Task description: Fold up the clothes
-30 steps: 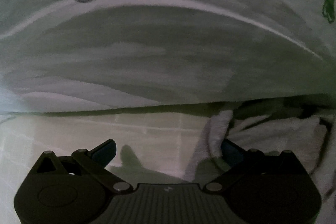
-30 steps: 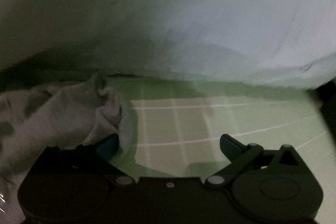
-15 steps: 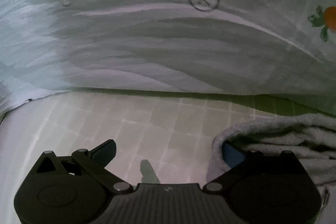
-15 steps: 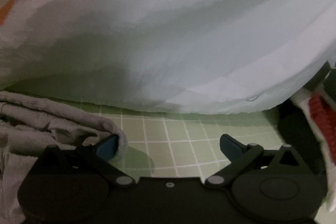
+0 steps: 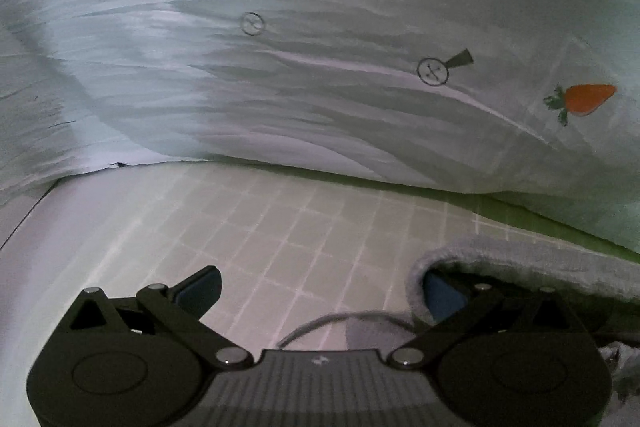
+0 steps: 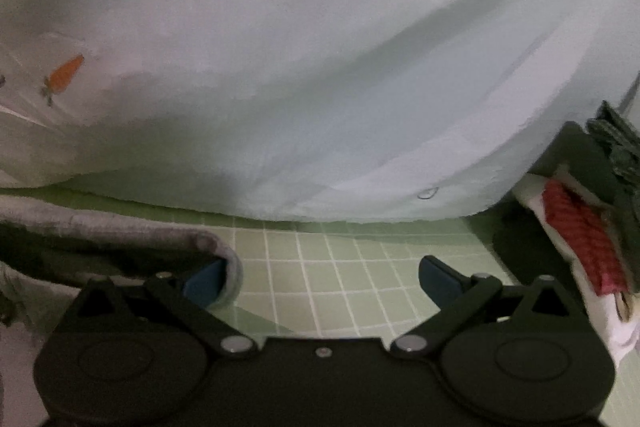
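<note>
Left wrist view first: the left claw (image 5: 320, 291) is spread wide, gripping nothing, though a grey fleecy garment (image 5: 532, 269) curls over its right finger. Right wrist view mirrors it: the right claw (image 6: 320, 281) is also fully open, and the same grey garment (image 6: 120, 227) is draped against its left finger, so the fabric seems to run between the two tools without either one pinching it. Beneath both lies a green gridded cutting mat (image 6: 348, 267) on the bench, and looming behind it is a big pale sheet printed with carrots (image 5: 320, 67), slack and heavily rippled, with small magnifying-glass motifs scattered on it. Off to the right sits a red-and-white bundle of cloth (image 6: 576, 227), too blurred to identify. As for the step in hand, I'd call it the very start of a fold: the claws look positioned at the garment's near edge, lined up for a pinch. Next move, by my reckoning, calls for both to close on that thick rolled edge at matching points, then lift and carry it evenly. The garment looks soft, plush and bunched, its edge rolled into a fat lip, so it may slip or bulk up unless it is caught squarely.
</note>
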